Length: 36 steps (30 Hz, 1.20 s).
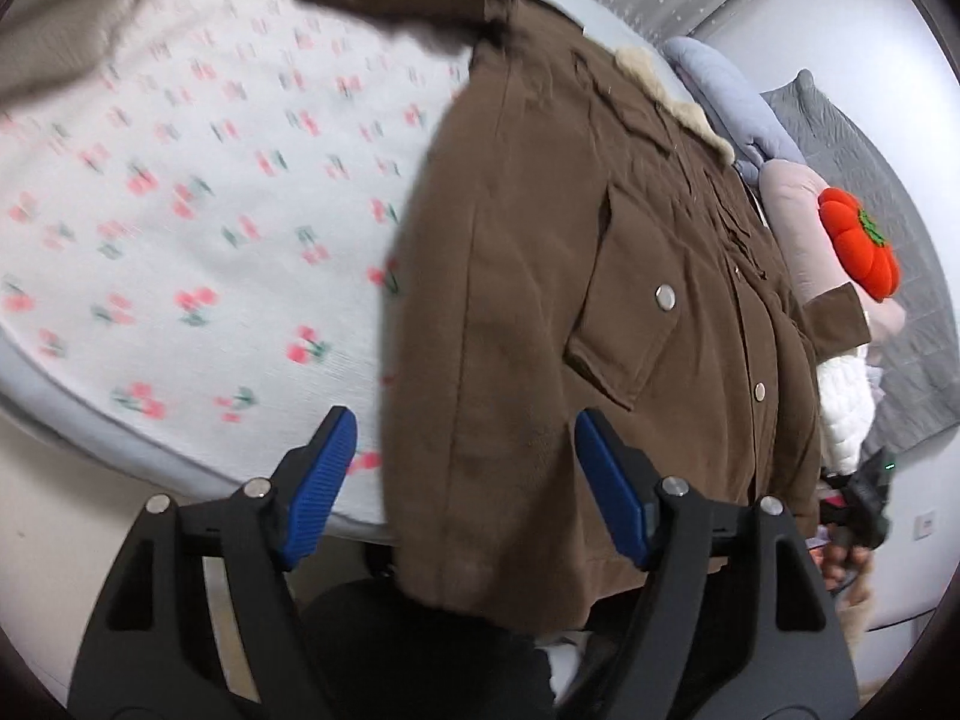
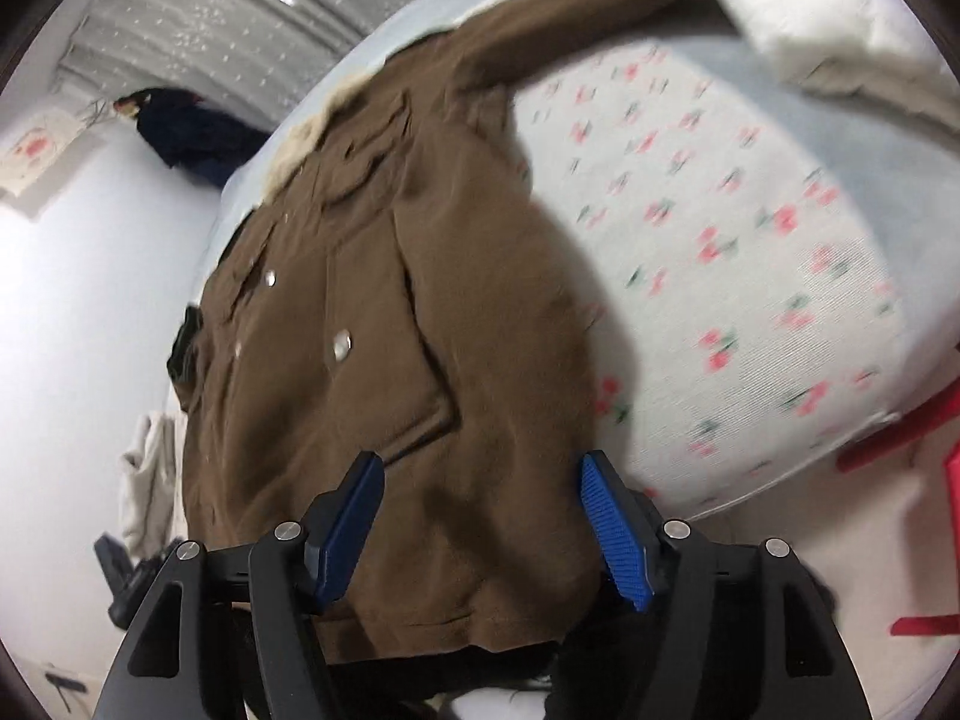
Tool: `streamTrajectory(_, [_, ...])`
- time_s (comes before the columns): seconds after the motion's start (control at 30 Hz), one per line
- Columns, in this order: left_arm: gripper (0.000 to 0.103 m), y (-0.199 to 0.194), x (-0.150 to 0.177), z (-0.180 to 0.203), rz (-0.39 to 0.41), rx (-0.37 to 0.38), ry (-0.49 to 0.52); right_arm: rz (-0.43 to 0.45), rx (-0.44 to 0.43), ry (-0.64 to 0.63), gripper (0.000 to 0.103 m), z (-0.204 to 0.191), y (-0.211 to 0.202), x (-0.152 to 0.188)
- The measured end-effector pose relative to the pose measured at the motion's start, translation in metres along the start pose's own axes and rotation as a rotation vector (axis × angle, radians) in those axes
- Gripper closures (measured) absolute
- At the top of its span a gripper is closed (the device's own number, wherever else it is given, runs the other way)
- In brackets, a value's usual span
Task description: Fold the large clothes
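Observation:
A large brown jacket (image 1: 540, 276) with metal snaps, flap pockets and a cream fleece collar lies front-up on a bed with a cherry-print sheet (image 1: 180, 192). Its hem hangs over the near bed edge. My left gripper (image 1: 462, 480) is open, its blue pads on either side of the jacket's left hem, above the cloth. In the right wrist view the same jacket (image 2: 384, 324) fills the middle, one sleeve stretched toward the far right. My right gripper (image 2: 480, 516) is open over the jacket's right hem.
An orange pumpkin cushion (image 1: 858, 252), pink and blue pillows and grey bedding (image 1: 840, 120) lie at the bed's head. A white quilted pillow (image 2: 828, 18) sits by the sleeve. A dark garment (image 2: 192, 132) hangs on the wall. A red object (image 2: 900, 438) stands beside the bed.

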State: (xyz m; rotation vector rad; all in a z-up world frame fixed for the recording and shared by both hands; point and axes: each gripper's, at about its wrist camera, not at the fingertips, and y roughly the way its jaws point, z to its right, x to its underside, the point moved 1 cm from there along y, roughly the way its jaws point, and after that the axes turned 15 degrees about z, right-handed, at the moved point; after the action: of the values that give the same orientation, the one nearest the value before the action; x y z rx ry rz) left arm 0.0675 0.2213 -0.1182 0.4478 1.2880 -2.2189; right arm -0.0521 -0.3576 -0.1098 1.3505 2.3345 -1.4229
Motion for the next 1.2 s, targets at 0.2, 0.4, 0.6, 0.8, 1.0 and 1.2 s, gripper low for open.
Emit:
streamTrajectory(0.2, [0.087,-0.006,0.004,0.018,0.010,0.062,0.066,-0.047,-0.151,-0.019,0.090,-0.008,0.006,0.016])
streamTrajectory(0.4, [0.094,-0.064,-0.016,0.038,0.121,0.155,0.012,0.083,-0.288,-0.042,0.099,-0.026,-0.074,-0.003])
streamTrajectory(0.6, [0.092,-0.066,-0.003,0.051,-0.007,-0.041,0.164,0.330,-0.204,-0.094,0.103,-0.013,-0.181,-0.055])
streamTrajectory(0.8, [0.072,-0.037,0.004,0.028,-0.053,-0.253,0.200,0.244,-0.031,-0.113,0.075,0.014,-0.156,-0.046])
streamTrajectory(1.0, [0.019,-0.055,-0.061,0.049,0.221,-0.337,0.349,0.166,-0.027,-0.144,0.036,-0.020,-0.099,-0.025])
streamTrajectory(1.2, [0.011,0.010,-0.125,0.066,0.359,-0.423,0.662,0.097,-0.034,-0.184,0.029,-0.062,-0.039,-0.032])
